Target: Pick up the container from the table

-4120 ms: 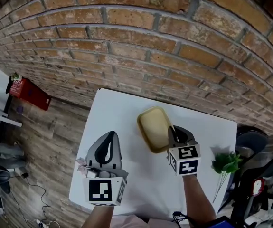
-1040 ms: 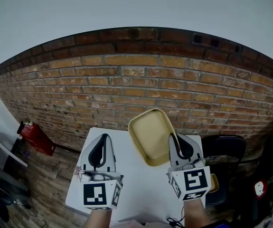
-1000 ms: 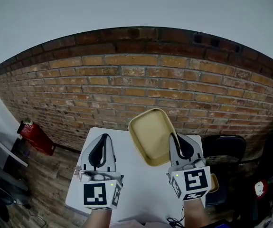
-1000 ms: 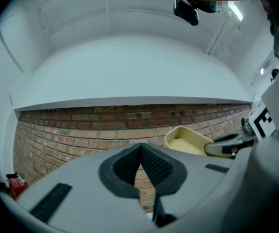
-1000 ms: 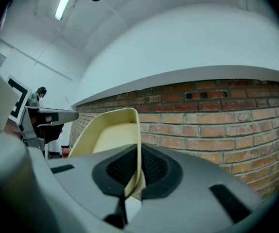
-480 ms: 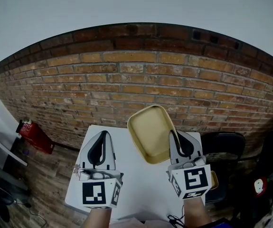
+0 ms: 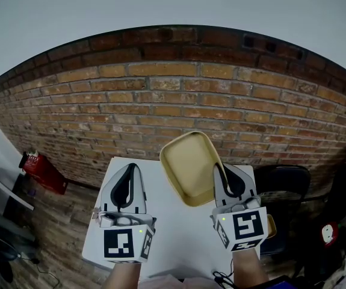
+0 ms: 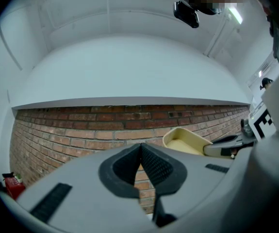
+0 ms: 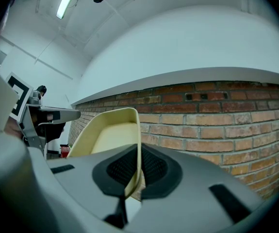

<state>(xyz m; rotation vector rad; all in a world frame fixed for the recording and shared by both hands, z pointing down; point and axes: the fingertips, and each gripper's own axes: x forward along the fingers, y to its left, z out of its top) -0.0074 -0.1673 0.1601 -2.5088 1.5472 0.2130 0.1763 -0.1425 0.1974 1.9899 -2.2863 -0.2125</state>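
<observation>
The container [image 7: 189, 166] is a shallow cream-yellow tray with rounded corners. It hangs in the air above the white table [image 7: 179, 233], tilted up toward the brick wall. My right gripper [image 7: 222, 178] is shut on its right rim; in the right gripper view the thin rim [image 9: 137, 149] runs between the two dark pads. My left gripper [image 7: 130, 176] is held level at the left, apart from the container [image 8: 187, 142], its jaws shut with nothing between them [image 8: 140, 159].
A brick wall [image 7: 160, 101] stands straight ahead behind the table. A red object [image 7: 39, 170] lies on the wooden floor at the left. A dark chair [image 7: 284, 182] stands to the right of the table.
Since about four seconds ago the container has been lifted off the table in my right gripper. Over the last second both grippers have kept still; only the view has tilted up a little.
</observation>
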